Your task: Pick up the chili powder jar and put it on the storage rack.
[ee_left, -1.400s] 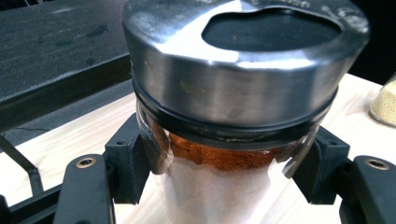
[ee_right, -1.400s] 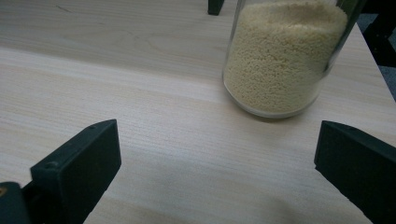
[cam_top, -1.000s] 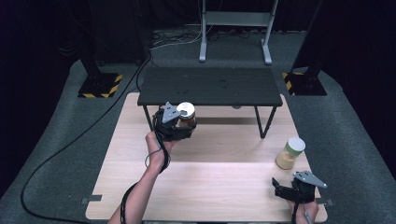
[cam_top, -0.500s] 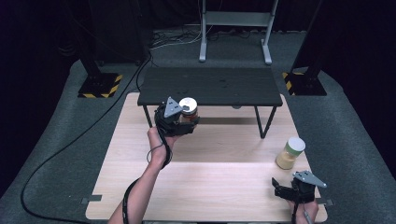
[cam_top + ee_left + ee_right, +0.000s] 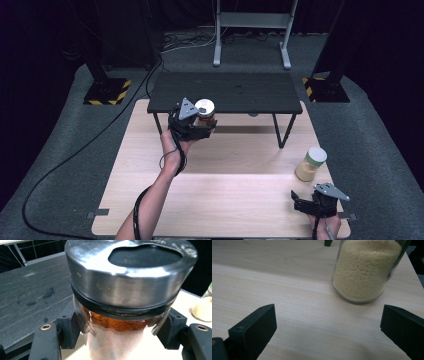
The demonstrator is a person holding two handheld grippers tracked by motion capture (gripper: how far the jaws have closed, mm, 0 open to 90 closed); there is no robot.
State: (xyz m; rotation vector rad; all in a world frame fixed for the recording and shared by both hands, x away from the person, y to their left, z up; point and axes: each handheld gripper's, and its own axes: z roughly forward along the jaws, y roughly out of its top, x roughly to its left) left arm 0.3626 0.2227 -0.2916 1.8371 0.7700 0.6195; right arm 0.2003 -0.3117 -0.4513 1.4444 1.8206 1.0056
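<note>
Spice jar (image 5: 205, 114) with metal lid clenched upright in left claw (image 5: 206, 126), raised at front edge of black shelf (image 5: 225, 92), which lies just beyond. Right claw (image 5: 303, 204) released, resting on counter (image 5: 235, 195), grain jar (image 5: 311, 164) near.

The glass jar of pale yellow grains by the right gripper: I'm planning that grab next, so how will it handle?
The glass jar of pale yellow grains looks smooth-walled, so probably slippery against the hard jaws. Filled nearly to its lid, it is likely heavy for its size. Standing tall on the light wooden table, it may tip if nudged high; the right gripper waits open.
</note>
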